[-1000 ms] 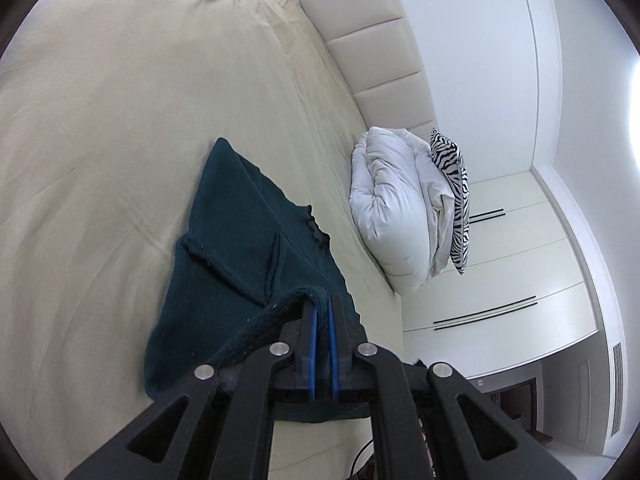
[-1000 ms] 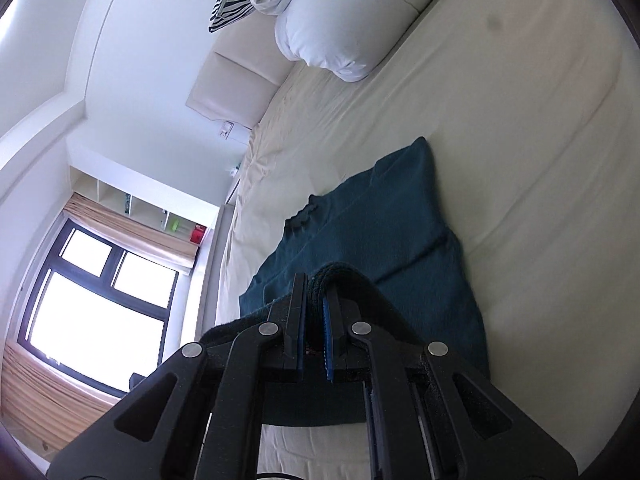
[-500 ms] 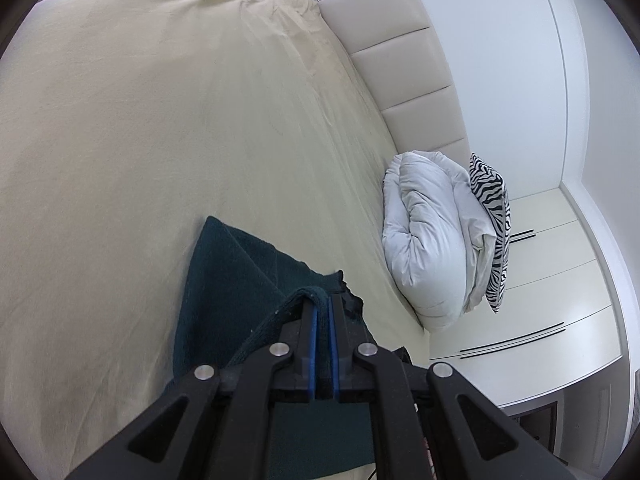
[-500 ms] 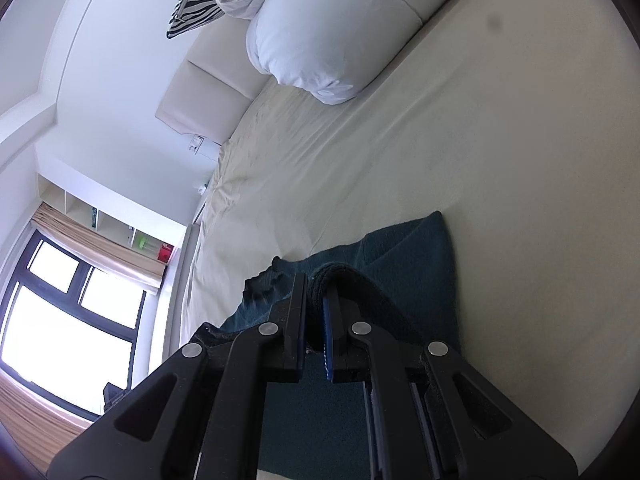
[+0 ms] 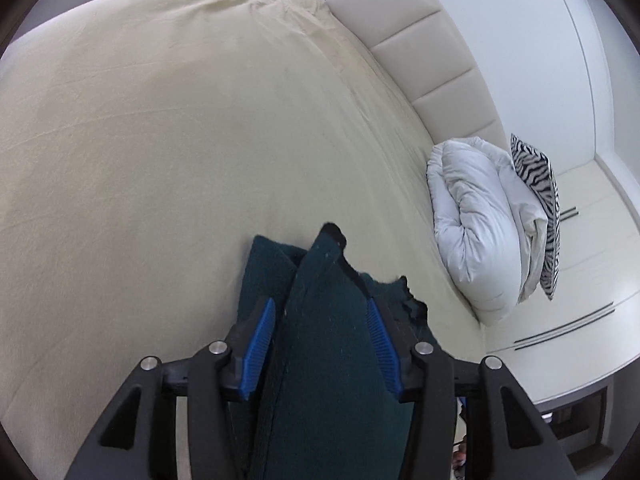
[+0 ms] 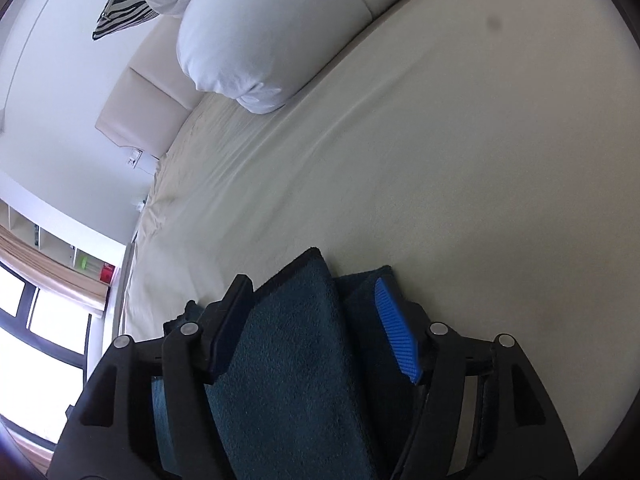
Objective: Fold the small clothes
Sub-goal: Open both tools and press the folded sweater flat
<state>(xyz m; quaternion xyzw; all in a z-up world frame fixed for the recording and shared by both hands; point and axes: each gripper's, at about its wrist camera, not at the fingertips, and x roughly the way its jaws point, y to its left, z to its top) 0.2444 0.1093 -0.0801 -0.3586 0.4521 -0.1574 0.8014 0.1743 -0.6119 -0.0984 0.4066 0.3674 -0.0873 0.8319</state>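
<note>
Dark teal knitted garment (image 5: pixel 332 344), small, thick nubbly weave with a ribbed dark edge: lies folded over on itself on the cream bed sheet (image 5: pixel 168 152), near the foot-side edge, a doubled layer uppermost and a lower layer showing beside it; a ruffled trim pokes out toward the duvet side

Left gripper (image 5: pixel 322 332), black plastic frame with silver pivot screws and ridged blue rubber pads (image 5: pixel 256 350): jaws have just been opening and now stand parted about halfway, the folded cloth lying between them; the pads flank the fabric without visibly pinching it

Right gripper (image 6: pixel 316 328), same build, one blue ribbed pad (image 6: pixel 398 330) facing the viewer, the other finger seen from its black back: jaws likewise just opened to a middling gap, a folded band of the same garment (image 6: pixel 288 368) lying between, loose, pressed by neither pad

Cream bed sheet: smooth cotton-like surface, faint long creases, one small dark spot far out in the right wrist view

White puffy duvet (image 5: pixel 476 232), rolled into a soft bundle: rests at the head of the bed, well apart from the garment

Zebra-striped cushion (image 5: pixel 540 208), black and white: leans behind the duvet, touching it

Cream padded headboard (image 5: pixel 432 56), panelled in rectangular sections, leather-like

White wardrobe doors (image 5: pixel 592 272) with slim dark handles

Window (image 6: pixel 36 320) with dark frame and tan blind; open wall shelves (image 6: pixel 60 248) holding small green and red items
</note>
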